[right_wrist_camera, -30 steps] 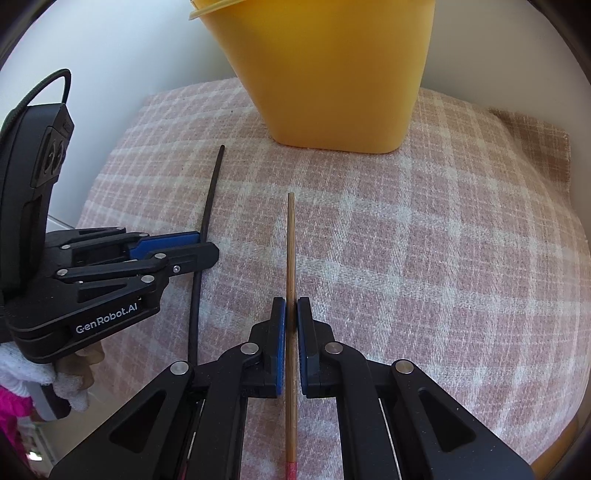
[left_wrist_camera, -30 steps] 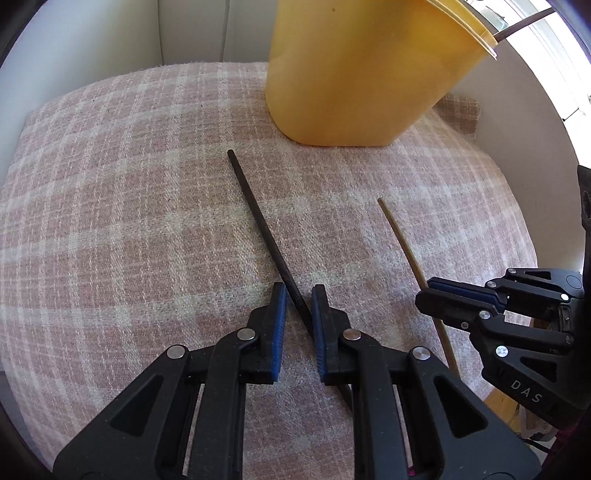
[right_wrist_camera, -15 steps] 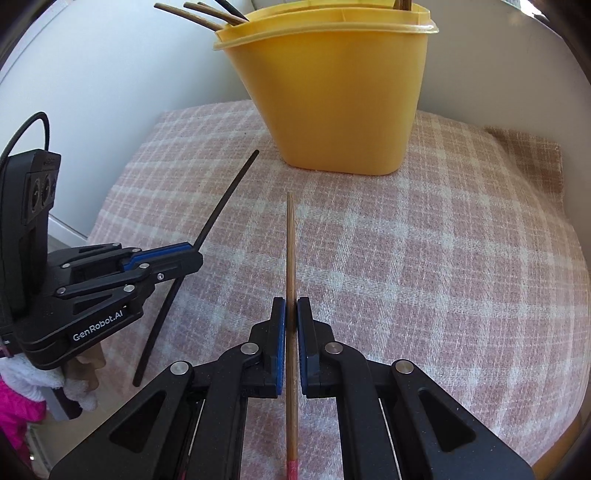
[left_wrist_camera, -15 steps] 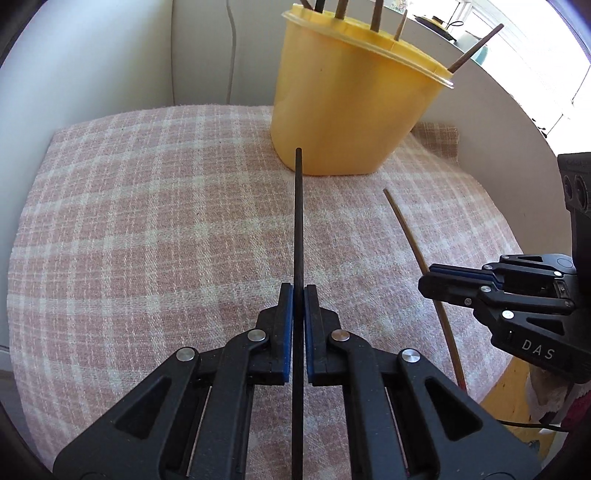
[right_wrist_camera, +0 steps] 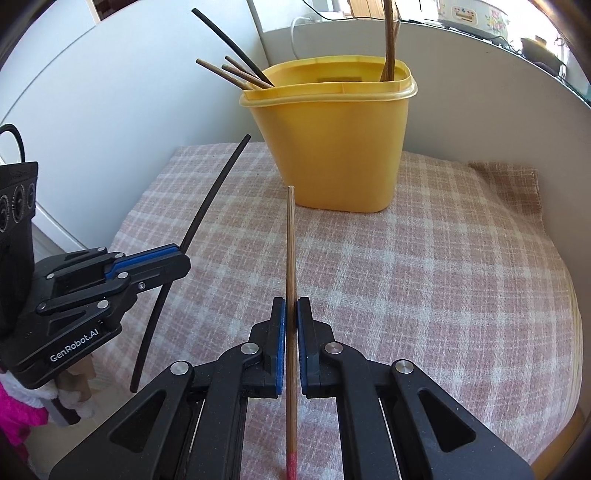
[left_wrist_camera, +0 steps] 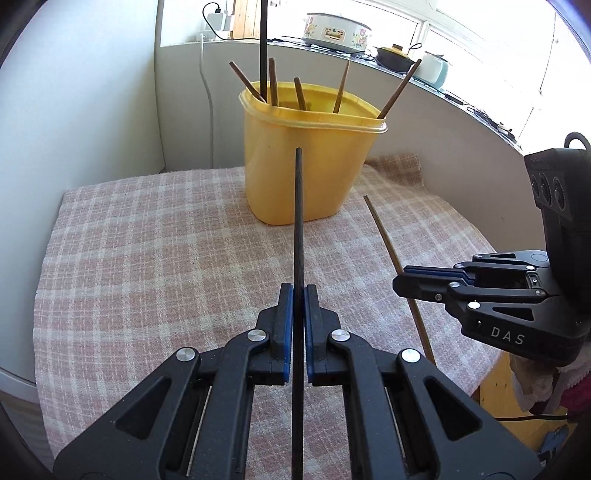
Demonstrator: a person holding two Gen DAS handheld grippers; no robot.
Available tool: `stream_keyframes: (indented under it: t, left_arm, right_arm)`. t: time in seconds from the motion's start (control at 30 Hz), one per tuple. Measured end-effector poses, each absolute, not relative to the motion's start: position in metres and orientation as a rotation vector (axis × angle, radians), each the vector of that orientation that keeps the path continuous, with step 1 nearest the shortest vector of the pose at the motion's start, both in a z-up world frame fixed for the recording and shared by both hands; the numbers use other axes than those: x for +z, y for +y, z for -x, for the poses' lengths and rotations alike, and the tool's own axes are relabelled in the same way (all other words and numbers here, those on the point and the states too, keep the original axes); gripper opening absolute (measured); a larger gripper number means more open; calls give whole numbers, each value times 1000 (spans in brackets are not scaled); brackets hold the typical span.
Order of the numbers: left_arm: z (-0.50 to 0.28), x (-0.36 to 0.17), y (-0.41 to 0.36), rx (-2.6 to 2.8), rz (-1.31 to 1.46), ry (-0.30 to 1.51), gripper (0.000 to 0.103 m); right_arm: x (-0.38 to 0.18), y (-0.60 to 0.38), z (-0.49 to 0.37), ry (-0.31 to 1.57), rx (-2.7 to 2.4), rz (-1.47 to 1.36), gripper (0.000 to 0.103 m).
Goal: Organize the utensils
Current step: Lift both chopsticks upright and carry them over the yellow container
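one chopstick in each gripper, yellow bin ahead

my left gripper (left_wrist_camera: 298, 291) is clenched on a black chopstick (left_wrist_camera: 298, 221), the blue pads pressed to either side of it. the stick runs straight out between the fingers, and in the left wrist view its tip lies over the near wall of the yellow bin (left_wrist_camera: 306, 155). seen from the right wrist, the same stick slants up and away from the left gripper, clear of the cloth.

my right gripper (right_wrist_camera: 291, 306) is clenched on a wooden chopstick (right_wrist_camera: 290, 258) with a red-painted end (right_wrist_camera: 290, 463) at the near side. its bare tip points toward the foot of the bin and is not touching it.

the bin stands upright at the far side of a pink plaid cloth (right_wrist_camera: 424, 277) that covers the counter, close to a white wall (left_wrist_camera: 92, 92). several brown chopsticks (left_wrist_camera: 301, 94) and a black one (left_wrist_camera: 263, 48) already lean inside it, their ends sticking out above the rim — some fanned to the left, some to the right.

both grippers hang over the cloth, side by side, well apart from each other. on a ledge beyond the wall sits a flowered pot (left_wrist_camera: 338, 31).
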State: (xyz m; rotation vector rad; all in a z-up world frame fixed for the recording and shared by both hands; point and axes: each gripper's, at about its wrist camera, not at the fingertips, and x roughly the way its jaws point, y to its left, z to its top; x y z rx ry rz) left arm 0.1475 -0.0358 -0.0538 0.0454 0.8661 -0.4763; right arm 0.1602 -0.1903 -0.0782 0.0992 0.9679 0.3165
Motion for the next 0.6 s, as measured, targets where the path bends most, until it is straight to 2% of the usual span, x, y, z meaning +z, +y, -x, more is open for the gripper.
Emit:
stream_keyframes:
  t: [0.37, 0.6]
  left_arm:
    - [-161, 0, -35, -522, 24, 712, 3]
    - [-173, 20, -36, -531, 60, 656, 3]
  right_arm:
    - [-24, -192, -144, 755, 312, -45, 4]
    - [-5, -191, -143, 683, 303, -23, 4]
